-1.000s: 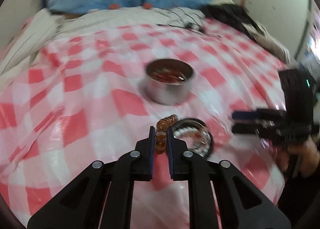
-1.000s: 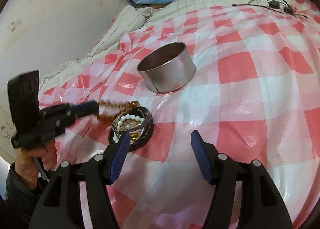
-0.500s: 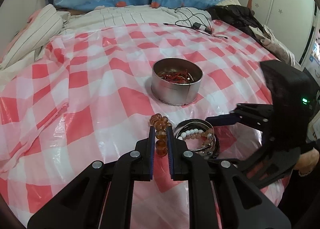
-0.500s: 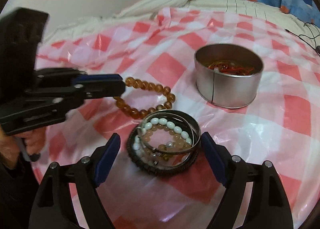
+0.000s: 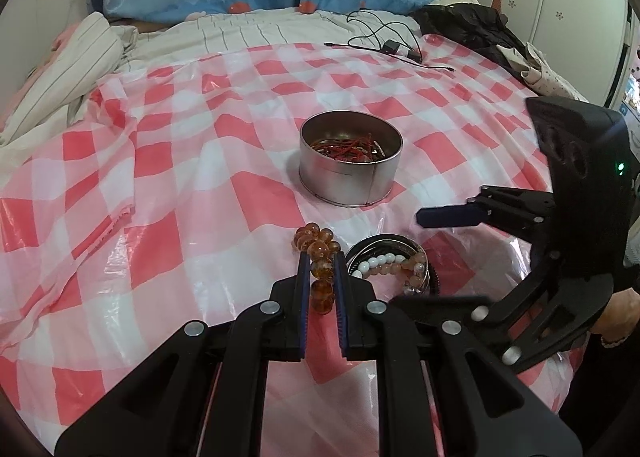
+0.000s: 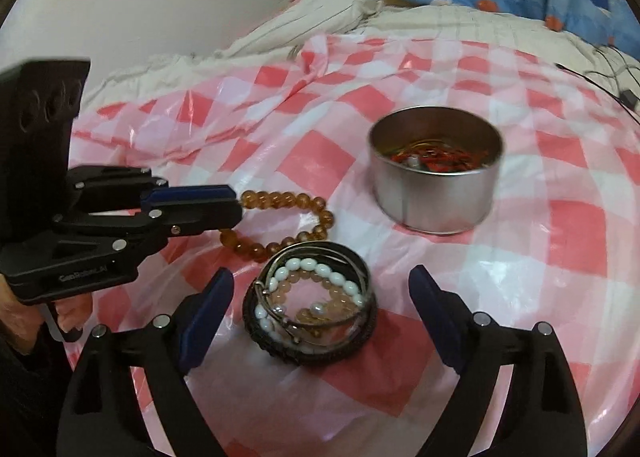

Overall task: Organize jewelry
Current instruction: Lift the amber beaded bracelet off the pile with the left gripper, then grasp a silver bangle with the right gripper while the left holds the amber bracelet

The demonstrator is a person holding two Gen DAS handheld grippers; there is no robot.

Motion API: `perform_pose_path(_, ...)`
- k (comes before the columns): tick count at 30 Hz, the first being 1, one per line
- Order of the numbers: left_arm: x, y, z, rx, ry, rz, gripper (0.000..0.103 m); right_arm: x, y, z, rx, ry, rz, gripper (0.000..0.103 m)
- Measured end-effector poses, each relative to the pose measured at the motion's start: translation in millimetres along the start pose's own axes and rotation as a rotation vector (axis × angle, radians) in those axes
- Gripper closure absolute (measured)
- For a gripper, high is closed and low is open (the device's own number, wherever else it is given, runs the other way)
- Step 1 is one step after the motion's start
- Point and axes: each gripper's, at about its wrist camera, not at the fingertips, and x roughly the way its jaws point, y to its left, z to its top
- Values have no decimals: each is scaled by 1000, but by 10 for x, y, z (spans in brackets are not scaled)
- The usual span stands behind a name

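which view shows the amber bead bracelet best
The right wrist view: the amber bracelet lies as a nearly whole loop on the cloth, one end clamped in the left gripper. The left wrist view shows only a foreshortened bunch of beads between that gripper's fingers.

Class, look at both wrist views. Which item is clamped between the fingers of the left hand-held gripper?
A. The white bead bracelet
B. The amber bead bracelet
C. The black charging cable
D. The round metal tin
B. The left hand-held gripper is shut on the amber bead bracelet, with beads pinched between its blue pads, while the white bead bracelet lies in the pile beside it and the round metal tin stands apart.
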Motion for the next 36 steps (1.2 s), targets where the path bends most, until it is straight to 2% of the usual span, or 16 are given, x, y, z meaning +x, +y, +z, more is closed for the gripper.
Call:
perform_pose_path(2, -1, -7, -6, 4, 2, 1, 92, 97, 6, 6, -13, 36, -4, 18)
perform_pose_path(5, -1, -7, -10, 5, 3, 2, 92, 162, -18, -18, -7, 59, 4, 35)
perform_pose_path(15, 14, -23, -15, 14, 8, 7, 92, -270, -91, -28, 56, -102, 32, 35)
perform_pose_path(17, 23, -31, -21, 19, 12, 8, 92, -371, -125, -44, 66, -118, 8, 35)
perform_pose_path(19, 36, -47, -23, 25, 18, 14, 92, -437, -174, -90, 68, -108, -69, 35)
perform_pose_path(21, 52, -56, -28, 29, 25, 16, 92, -418, -249, -154, 71, -69, -130, 35)
perform_pose_path(23, 69, -60, -33, 33, 32, 23, 92, -309, -336, -233, 77, 11, -195, 35)
perform_pose_path(25, 82, -68, -37, 34, 39, 28, 92, -274, -411, -278, 114, 33, -183, 34)
perform_pose_path(27, 90, -68, -43, 37, 42, 32, 92, -363, -460, -267, 153, -11, -130, 32)
perform_pose_path(28, 91, -64, -45, 37, 43, 33, 92, -421, -477, -251, 161, -39, -131, 32)
perform_pose_path(30, 95, -59, -45, 36, 44, 35, 92, -477, -502, -244, 158, -54, -173, 32)
perform_pose_path(32, 101, -66, -48, 38, 47, 39, 92, -447, -530, -264, 147, -28, -228, 33)
perform_pose_path(34, 115, -72, -51, 41, 50, 43, 92, -314, -521, -300, 109, 38, -272, 44)
perform_pose_path(36, 130, -79, -52, 45, 54, 46, 92, -248, -455, -324, 53, 62, -315, 57)
